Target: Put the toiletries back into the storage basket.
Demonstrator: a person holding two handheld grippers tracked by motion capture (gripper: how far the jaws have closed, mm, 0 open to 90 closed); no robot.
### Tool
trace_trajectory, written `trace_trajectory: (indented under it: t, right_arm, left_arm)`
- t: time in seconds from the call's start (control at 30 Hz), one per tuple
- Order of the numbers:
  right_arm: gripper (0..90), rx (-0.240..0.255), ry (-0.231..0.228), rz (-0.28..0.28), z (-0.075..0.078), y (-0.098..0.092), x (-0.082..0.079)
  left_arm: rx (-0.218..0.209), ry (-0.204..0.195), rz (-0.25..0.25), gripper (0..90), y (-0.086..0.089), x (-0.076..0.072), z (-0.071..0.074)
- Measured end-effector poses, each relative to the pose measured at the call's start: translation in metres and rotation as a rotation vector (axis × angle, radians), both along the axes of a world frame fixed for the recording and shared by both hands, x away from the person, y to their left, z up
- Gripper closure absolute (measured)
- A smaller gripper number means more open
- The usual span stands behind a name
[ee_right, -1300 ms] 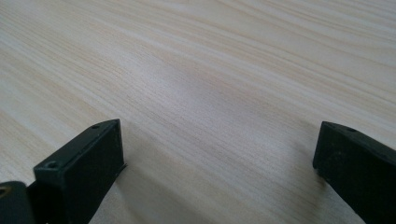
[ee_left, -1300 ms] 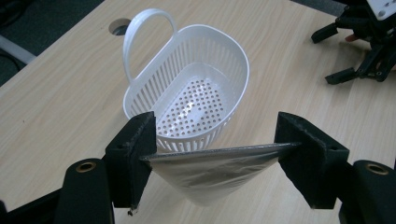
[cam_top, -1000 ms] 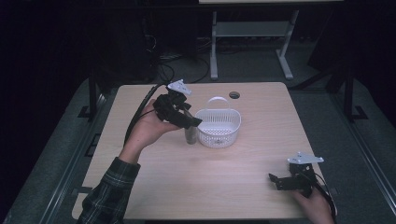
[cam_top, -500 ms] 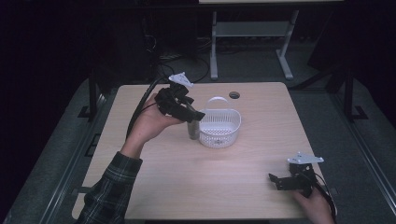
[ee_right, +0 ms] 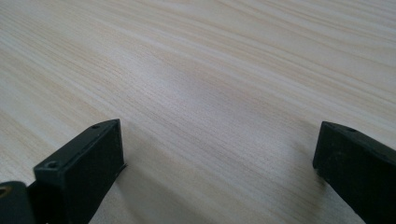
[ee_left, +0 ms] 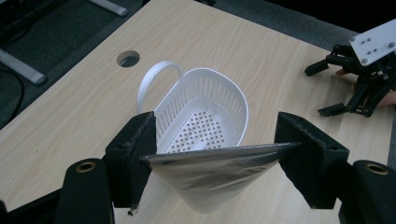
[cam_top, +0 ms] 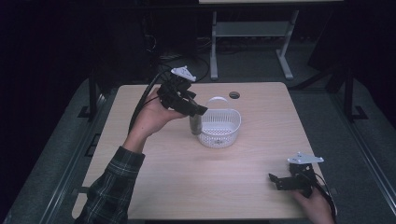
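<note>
The left gripper (ee_left: 212,154) was clamped across the flat top seam of a silvery, see-through pouch (ee_left: 212,179), low in the centre of the left gripper view, so the pouch hung point-down and, by my reading, would drop cleanly once freed. In the high view it hung at the near left rim of the white basket (cam_top: 219,127) mid-table, likely its target, while the basket stood handle up with its mouth clear. Lower right in that view, the right gripper (cam_top: 285,181) lay on the wooden table (cam_top: 187,186), jaws apart and holding nothing, out of the way.
</note>
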State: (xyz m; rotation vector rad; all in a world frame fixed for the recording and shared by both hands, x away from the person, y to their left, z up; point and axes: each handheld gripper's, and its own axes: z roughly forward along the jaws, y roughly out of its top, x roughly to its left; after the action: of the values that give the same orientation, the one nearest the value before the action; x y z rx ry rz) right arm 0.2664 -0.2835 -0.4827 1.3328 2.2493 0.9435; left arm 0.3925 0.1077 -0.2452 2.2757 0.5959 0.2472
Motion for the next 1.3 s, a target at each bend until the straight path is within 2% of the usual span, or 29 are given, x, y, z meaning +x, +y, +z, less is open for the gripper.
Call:
trace_trajectory:
  t: [0.43,0.97,1.3]
  right_arm:
    - [1.3,0.0,0.0,0.0,0.0,0.0,0.0]
    - [1.3,0.0,0.0,0.0,0.0,0.0,0.0]
    - [1.3,0.0,0.001,0.001,0.0,0.0,0.0]
  left_arm:
    - [-0.009,-0.017,0.008,30.1,-0.009,0.009,0.004]
    - [-0.028,-0.034,0.013,30.1,-0.021,0.021,-0.009]
    - [-0.006,-0.034,0.006,30.1,-0.028,0.026,-0.023]
